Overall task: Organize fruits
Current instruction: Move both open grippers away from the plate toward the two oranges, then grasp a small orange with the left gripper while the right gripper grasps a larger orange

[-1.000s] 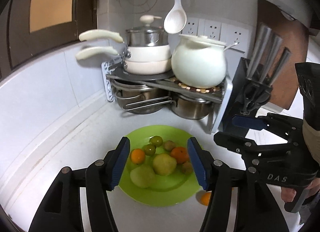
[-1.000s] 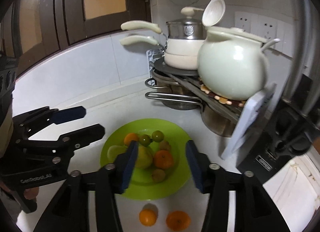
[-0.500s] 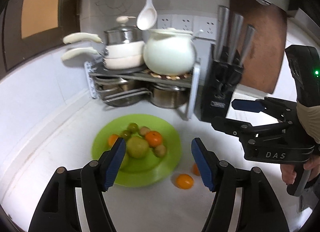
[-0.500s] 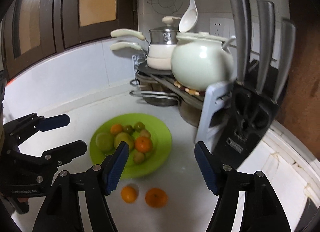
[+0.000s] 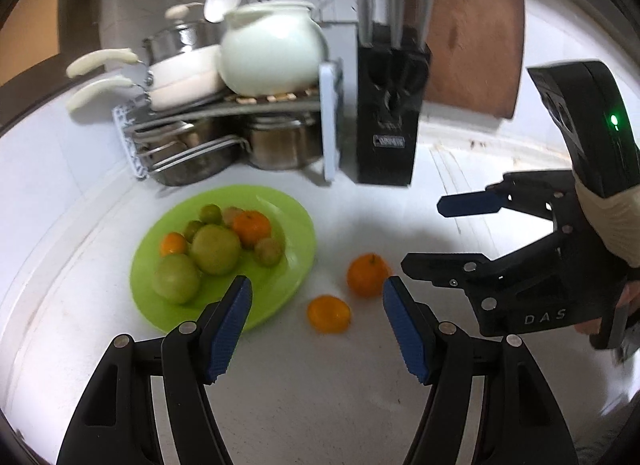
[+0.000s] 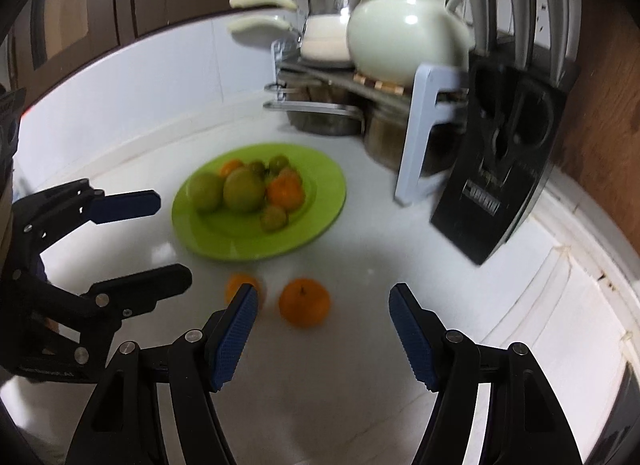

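A green plate [image 5: 288, 285] [image 6: 320, 217] holds several green and orange fruits on the white counter. Two oranges lie loose on the counter beside it: a larger one [image 5: 367, 274] [image 6: 305, 302] and a smaller one [image 5: 329, 313] [image 6: 242, 292]. My left gripper [image 5: 316, 325] is open and empty, just short of the smaller orange. My right gripper [image 6: 320, 329] is open and empty, just short of the larger orange. Each gripper shows in the other's view, the right [image 5: 460, 233] and the left [image 6: 160, 241].
A rack [image 5: 224, 137] with steel pots, white pans and a white ceramic pot [image 5: 272, 49] stands behind the plate. A black knife block [image 5: 388, 113] and a wooden cutting board [image 5: 476, 29] stand to the right. The counter edge runs along the right [image 6: 580, 285].
Both grippers have pulled back and swung right from above the plate. The two loose oranges now sit just ahead of the fingers. Both stay open.
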Motion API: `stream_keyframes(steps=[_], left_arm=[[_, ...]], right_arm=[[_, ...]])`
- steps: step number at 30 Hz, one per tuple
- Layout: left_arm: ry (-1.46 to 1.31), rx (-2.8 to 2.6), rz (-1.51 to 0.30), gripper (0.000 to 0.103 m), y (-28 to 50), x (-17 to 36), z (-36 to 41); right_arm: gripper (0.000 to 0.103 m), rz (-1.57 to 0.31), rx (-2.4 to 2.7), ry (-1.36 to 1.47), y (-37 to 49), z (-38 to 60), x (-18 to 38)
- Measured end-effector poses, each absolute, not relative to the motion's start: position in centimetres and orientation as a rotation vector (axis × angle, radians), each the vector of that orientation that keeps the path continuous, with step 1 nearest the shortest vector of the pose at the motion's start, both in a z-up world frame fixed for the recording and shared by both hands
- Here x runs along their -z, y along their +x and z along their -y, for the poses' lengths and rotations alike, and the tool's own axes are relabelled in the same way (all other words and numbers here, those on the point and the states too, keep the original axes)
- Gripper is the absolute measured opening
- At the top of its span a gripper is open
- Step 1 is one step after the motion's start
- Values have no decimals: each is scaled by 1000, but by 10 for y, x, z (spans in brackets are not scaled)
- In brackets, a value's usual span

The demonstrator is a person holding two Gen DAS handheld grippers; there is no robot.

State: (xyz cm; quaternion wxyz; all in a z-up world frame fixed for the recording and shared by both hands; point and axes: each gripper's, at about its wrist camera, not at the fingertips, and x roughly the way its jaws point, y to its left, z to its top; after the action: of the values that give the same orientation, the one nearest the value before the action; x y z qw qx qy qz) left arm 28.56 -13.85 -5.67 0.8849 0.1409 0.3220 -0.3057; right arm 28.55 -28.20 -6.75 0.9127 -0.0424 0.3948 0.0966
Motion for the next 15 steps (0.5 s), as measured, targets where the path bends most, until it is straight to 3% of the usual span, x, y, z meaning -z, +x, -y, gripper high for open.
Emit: stream_keyframes(steps=[7,15], left_arm=[[341,666,-719,67,293,79,144],[345,704,-783,58,306,101,150]], right_arm=[[69,-868,-215,-123,289,278,90],[68,-907,-244,-148,304,273,105]])
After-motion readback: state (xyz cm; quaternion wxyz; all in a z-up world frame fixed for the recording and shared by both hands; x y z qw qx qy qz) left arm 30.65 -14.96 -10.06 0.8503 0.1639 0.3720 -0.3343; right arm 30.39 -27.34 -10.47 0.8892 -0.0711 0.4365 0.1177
